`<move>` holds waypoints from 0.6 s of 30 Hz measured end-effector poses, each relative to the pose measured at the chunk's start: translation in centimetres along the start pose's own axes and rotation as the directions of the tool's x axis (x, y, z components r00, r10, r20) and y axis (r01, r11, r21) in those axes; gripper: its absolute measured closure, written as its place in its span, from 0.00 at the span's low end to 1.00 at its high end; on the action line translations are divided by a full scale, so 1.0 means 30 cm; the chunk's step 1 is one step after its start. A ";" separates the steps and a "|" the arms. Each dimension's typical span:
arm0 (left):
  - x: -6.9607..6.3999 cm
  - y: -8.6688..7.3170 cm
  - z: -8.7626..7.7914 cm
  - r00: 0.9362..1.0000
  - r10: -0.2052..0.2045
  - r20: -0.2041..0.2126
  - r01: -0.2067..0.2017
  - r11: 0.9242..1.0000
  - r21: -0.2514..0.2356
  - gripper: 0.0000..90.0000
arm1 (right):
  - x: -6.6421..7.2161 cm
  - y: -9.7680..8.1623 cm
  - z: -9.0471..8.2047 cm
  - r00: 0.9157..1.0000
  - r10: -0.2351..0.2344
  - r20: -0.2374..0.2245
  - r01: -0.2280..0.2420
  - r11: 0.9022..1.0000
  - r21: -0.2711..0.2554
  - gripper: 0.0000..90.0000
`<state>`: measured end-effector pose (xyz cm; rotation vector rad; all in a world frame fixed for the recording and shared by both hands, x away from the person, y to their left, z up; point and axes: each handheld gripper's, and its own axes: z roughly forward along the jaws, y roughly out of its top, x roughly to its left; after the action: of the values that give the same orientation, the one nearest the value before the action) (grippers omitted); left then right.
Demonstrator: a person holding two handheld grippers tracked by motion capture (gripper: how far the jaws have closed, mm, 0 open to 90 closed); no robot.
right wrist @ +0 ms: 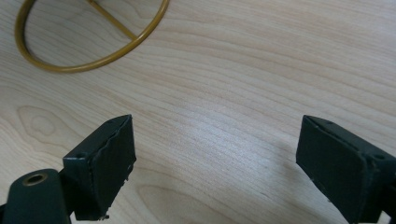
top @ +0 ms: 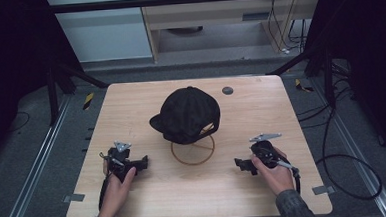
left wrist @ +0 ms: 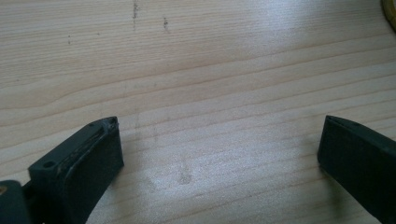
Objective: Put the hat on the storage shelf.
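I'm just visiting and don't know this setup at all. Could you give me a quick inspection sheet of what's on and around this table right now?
Surface: pale wooden table, a few faint dark marks; small grey disc near the far edge.
Job's things: black cap sitting on a gold wire stand with a ring base, mid-table.
Clutter: nothing seen.
Grippers: left gripper and right gripper each held in a hand, low over bare wood either side of the stand, jaws wide apart, holding nothing.
Cables: black cable looped on the floor at right.
Surroundings: grey floor, metal rails, dark frame, cabinet behind.
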<state>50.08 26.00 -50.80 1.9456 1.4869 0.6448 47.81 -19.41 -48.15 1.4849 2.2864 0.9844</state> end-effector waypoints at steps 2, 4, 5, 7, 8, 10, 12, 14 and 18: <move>0.003 0.001 0.002 1.000 0.003 0.003 -0.003 1.000 0.000 0.00 | 0.002 -0.006 0.018 1.000 0.002 0.001 -0.002 1.000 -0.004 0.13; 0.005 0.002 0.002 1.000 0.004 0.004 -0.004 1.000 0.000 0.00 | 0.005 -0.012 0.035 1.000 0.012 0.004 -0.012 1.000 -0.004 0.13; 0.008 0.004 0.004 1.000 0.006 0.005 -0.006 1.000 0.000 0.00 | 0.004 -0.015 0.044 1.000 0.007 0.008 -0.007 1.000 -0.005 0.13; 0.010 0.004 0.004 1.000 0.007 0.006 -0.007 1.000 0.000 0.00 | 0.006 -0.016 0.051 1.000 0.011 0.006 -0.011 1.000 -0.008 0.13; 0.013 0.006 0.006 1.000 0.008 0.008 -0.008 1.000 -0.001 0.00 | 0.006 -0.019 0.061 1.000 -0.001 0.018 0.002 1.000 -0.026 0.13; 0.017 0.007 0.007 1.000 0.010 0.010 -0.010 1.000 0.000 0.00 | 0.008 -0.018 0.066 1.000 -0.002 0.025 0.003 0.999 -0.036 0.13; 0.020 0.008 0.009 1.000 0.009 0.009 -0.009 1.000 -0.001 0.00 | 0.011 -0.021 0.072 0.999 -0.004 0.040 0.006 0.999 -0.050 0.12; 0.022 0.009 0.009 1.000 0.008 0.009 -0.008 1.000 -0.001 0.00 | 0.015 -0.025 0.080 0.998 -0.017 0.066 0.022 0.998 -0.065 0.11; 0.022 0.009 0.009 1.000 0.007 0.008 -0.007 1.000 -0.001 0.00 | 0.030 -0.030 0.089 0.995 -0.040 0.095 0.047 0.997 -0.069 0.09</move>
<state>50.61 26.55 -50.79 1.9514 1.4745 0.6403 48.18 -17.78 -50.58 1.4158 2.1863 0.9534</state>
